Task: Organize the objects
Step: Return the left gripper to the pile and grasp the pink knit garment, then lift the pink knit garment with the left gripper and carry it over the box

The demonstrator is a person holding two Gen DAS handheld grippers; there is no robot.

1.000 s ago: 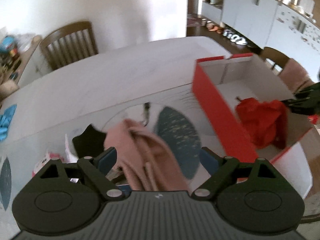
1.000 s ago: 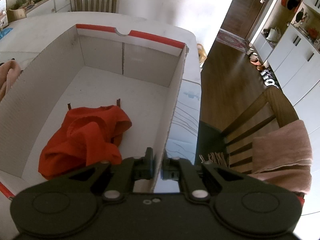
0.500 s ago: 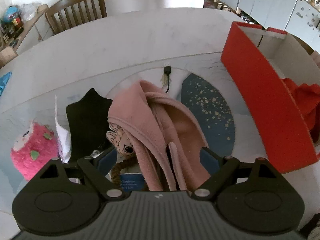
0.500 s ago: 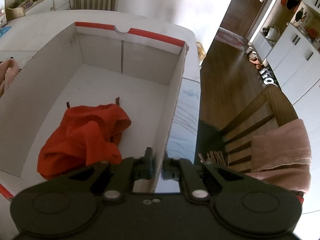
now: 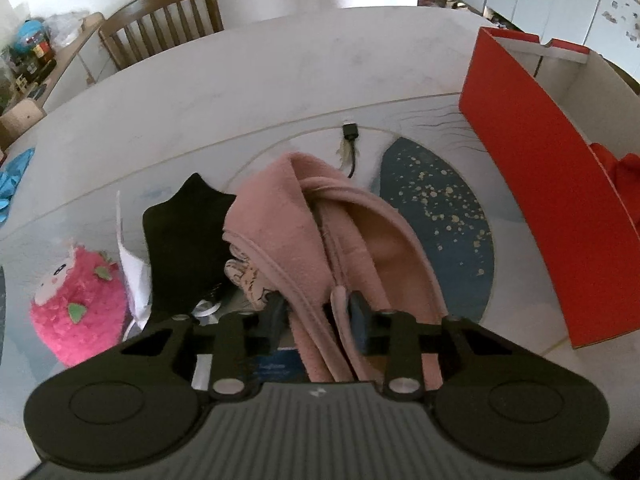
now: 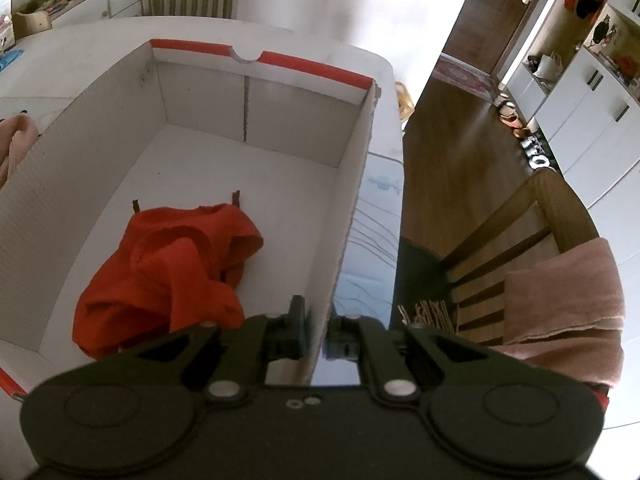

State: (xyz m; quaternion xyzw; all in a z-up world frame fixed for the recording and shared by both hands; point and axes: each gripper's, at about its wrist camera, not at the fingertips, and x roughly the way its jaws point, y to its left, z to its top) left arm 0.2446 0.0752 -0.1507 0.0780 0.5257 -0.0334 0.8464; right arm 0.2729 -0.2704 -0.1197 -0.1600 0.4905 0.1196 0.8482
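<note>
A pink fleece garment (image 5: 304, 232) lies in a pile on the table in the left wrist view. My left gripper (image 5: 318, 316) is shut on its near folds. A red box (image 5: 548, 200) stands to the right, white inside (image 6: 224, 168). A red cloth (image 6: 172, 272) lies on the box floor. My right gripper (image 6: 318, 330) is shut on the box's right wall (image 6: 352, 208), one finger inside and one outside.
Beside the pink garment lie a black cloth (image 5: 184, 240), a pink plush toy (image 5: 76, 300), white paper and a cable end (image 5: 350, 132). Wooden chairs stand behind the table (image 5: 164, 20) and at its right (image 6: 540, 240), draped with a pink towel.
My left gripper came down over the pink garment and closed its fingers on it. My right gripper stayed clamped on the box wall.
</note>
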